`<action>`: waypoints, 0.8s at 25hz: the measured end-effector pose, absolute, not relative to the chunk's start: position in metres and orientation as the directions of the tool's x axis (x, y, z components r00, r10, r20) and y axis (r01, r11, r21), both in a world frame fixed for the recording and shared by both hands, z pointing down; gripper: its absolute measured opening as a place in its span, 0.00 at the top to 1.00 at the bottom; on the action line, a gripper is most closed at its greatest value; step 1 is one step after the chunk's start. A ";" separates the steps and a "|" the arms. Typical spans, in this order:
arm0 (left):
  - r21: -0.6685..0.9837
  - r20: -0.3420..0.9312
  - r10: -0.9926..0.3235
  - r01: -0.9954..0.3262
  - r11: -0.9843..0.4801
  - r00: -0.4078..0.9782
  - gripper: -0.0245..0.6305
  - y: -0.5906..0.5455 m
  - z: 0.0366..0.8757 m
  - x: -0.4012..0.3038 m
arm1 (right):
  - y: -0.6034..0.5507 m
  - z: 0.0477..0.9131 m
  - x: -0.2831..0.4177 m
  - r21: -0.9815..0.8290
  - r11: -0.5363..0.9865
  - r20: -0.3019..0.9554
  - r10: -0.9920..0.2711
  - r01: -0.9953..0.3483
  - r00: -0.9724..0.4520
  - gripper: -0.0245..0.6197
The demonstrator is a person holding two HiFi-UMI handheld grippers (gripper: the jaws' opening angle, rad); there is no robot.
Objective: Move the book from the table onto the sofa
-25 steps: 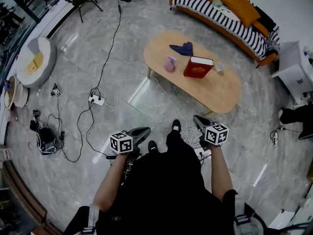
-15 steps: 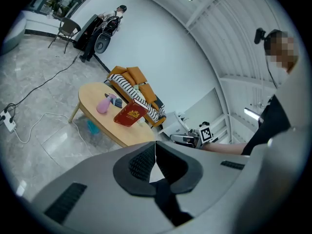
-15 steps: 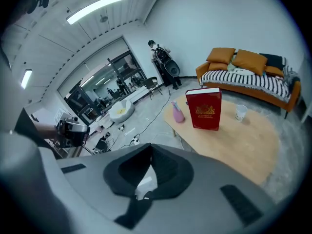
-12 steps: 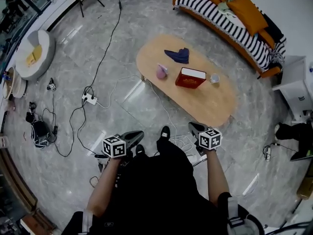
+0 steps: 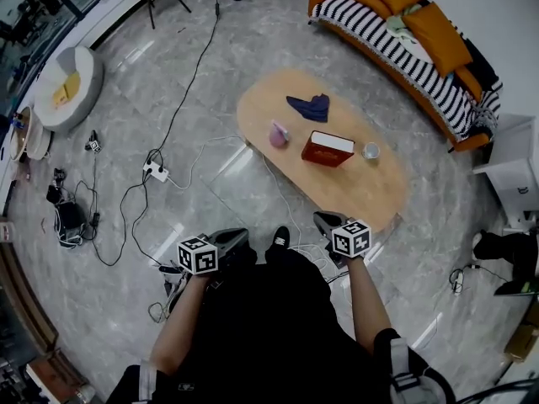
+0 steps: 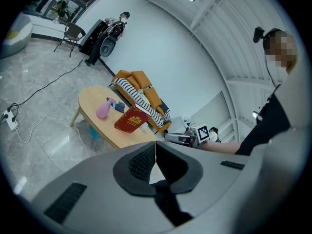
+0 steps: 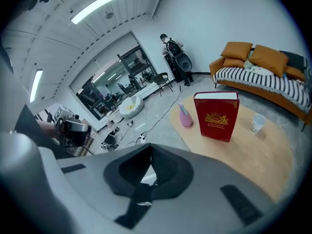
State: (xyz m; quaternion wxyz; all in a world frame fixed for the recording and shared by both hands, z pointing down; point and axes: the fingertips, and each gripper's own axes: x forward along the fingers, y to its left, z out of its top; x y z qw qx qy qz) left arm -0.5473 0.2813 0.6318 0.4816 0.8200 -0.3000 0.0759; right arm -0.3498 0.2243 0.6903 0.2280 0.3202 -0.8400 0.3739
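Note:
The red book (image 5: 327,150) stands upright on the oval wooden table (image 5: 370,188), spine up, between a pink bottle and a cup. It also shows as the red book (image 7: 217,116) in the right gripper view and the book (image 6: 130,120) in the left gripper view. The orange sofa (image 5: 404,32) with a striped blanket lies beyond the table. My left gripper (image 5: 242,236) is shut and empty, over the floor short of the table. My right gripper (image 5: 322,220) is shut and empty too, just short of the table's near edge. Both sit well short of the book.
On the table also stand a pink bottle (image 5: 279,134), a white cup (image 5: 370,150) and a dark blue cloth (image 5: 308,106). Cables and a power strip (image 5: 156,172) run over the floor to the left. A white cabinet (image 5: 514,175) stands at the right.
The person has stepped toward the table: table and book now sit lower and closer in the head view. Both grippers came forward with the body and stayed shut.

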 end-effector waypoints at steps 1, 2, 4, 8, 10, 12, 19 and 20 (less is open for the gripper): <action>0.746 0.411 -0.418 -0.563 -0.357 0.810 0.94 0.278 0.633 -0.547 | 0.224 0.691 -0.351 -0.484 0.516 0.623 -0.363 -0.706 -0.693 0.95; 0.747 0.409 -0.415 -0.560 -0.359 0.812 0.94 0.274 0.633 -0.546 | 0.224 0.692 -0.353 -0.485 0.517 0.625 -0.359 -0.705 -0.693 0.95; 0.750 0.405 -0.403 -0.551 -0.367 0.821 0.94 0.265 0.635 -0.546 | 0.224 0.694 -0.357 -0.486 0.513 0.632 -0.354 -0.708 -0.690 0.95; 0.763 0.393 -0.351 -0.515 -0.391 0.850 0.94 0.237 0.642 -0.545 | 0.217 0.699 -0.361 -0.472 0.482 0.660 -0.363 -0.738 -0.658 0.95; 0.773 0.382 -0.306 -0.483 -0.411 0.872 0.94 0.220 0.647 -0.542 | 0.211 0.702 -0.358 -0.459 0.451 0.678 -0.379 -0.766 -0.630 0.95; 0.780 0.370 -0.258 -0.449 -0.436 0.893 0.94 0.200 0.650 -0.541 | 0.203 0.703 -0.355 -0.449 0.408 0.695 -0.399 -0.795 -0.598 0.95; 0.763 0.357 -0.088 -0.345 -0.546 0.930 0.94 0.117 0.654 -0.536 | 0.171 0.693 -0.348 -0.372 0.311 0.746 -0.461 -0.875 -0.481 0.95; 0.761 0.359 -0.063 -0.331 -0.559 0.931 0.94 0.107 0.655 -0.535 | 0.168 0.692 -0.348 -0.362 0.301 0.749 -0.469 -0.882 -0.468 0.95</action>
